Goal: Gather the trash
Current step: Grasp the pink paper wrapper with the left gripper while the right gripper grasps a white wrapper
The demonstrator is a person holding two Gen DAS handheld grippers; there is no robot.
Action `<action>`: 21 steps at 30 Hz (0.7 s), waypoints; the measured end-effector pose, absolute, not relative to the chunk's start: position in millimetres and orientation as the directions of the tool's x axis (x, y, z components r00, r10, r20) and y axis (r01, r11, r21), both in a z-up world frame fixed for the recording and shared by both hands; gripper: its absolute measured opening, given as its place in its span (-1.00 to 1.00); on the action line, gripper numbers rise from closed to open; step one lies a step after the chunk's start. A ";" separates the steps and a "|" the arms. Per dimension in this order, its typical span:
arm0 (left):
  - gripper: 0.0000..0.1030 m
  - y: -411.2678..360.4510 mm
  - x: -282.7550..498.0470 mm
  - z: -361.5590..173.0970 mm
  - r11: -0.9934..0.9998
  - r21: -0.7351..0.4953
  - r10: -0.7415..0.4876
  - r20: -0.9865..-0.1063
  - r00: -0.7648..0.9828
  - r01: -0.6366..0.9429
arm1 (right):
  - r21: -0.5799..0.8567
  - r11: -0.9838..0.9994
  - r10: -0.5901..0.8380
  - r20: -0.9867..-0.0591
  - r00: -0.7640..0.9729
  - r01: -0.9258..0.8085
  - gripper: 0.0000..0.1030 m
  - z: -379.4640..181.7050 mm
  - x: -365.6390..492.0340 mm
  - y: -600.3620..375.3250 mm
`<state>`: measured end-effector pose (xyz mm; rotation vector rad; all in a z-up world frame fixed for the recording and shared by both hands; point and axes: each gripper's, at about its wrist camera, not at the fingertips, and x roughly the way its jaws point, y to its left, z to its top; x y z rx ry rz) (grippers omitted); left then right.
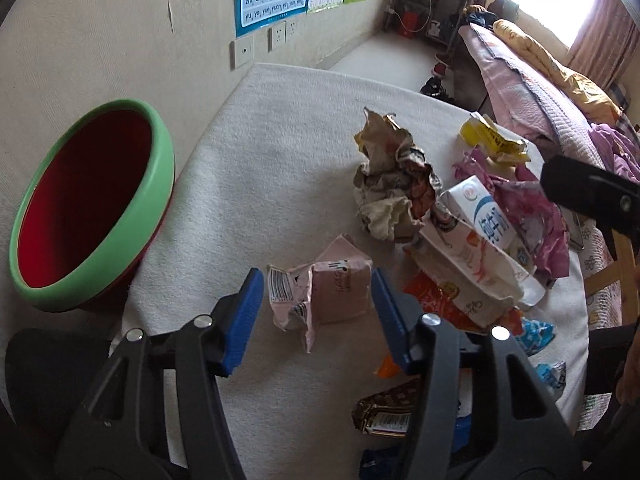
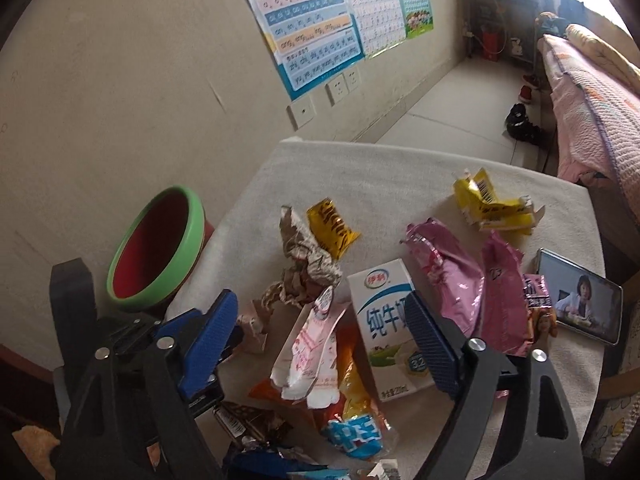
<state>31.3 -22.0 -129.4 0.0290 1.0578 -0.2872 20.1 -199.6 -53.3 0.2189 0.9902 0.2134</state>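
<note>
White cloth covers the round tabletop (image 1: 280, 160), which stands against a cream wall with pinyin posters (image 2: 312, 36).

In the left wrist view, the left gripper (image 1: 318, 312) has its blue fingers (image 1: 244, 320) partly open on either side of a crumpled pink carton (image 1: 320, 292); whether the pads touch it cannot be told. At ten o'clock from that carton, off the tabletop's edge, stands a red bin with a green rim (image 1: 160, 184). At one o'clock lies a ball of brown crumpled paper (image 1: 392, 184).

In the right wrist view, the right gripper (image 2: 320, 332) is open wide, and nothing is held. Its fingers (image 2: 208, 336) straddle a white milk carton (image 2: 384, 320) and a pink-and-white wrapper (image 2: 308, 352); the right finger covers the carton's right edge, and contact there cannot be told. At two o'clock from the carton lie pink bags (image 2: 452, 272); farther on, a yellow wrapper (image 2: 488, 204). At three o'clock lies a phone (image 2: 580, 300) with its screen lit. At six o'clock sit orange and blue wrappers (image 2: 352, 432).
</note>
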 end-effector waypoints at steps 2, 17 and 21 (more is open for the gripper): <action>0.04 -24.6 32.3 -137.5 0.960 -0.115 -0.219 -0.876 0.430 0.254 | 0.281 0.954 0.296 -0.825 0.481 -0.105 0.25 -62.6 20.3 -190.6; -0.65 -23.0 39.9 -145.6 0.959 -0.153 -0.243 -0.879 0.411 0.240 | 0.331 0.930 0.366 -0.867 0.338 -0.158 -0.67 -96.1 19.7 -177.2; -0.71 -15.2 40.6 -140.6 0.961 -0.172 -0.251 -0.872 0.420 0.216 | 0.379 0.910 0.414 -0.834 0.366 -0.166 -0.70 -82.5 18.3 -181.3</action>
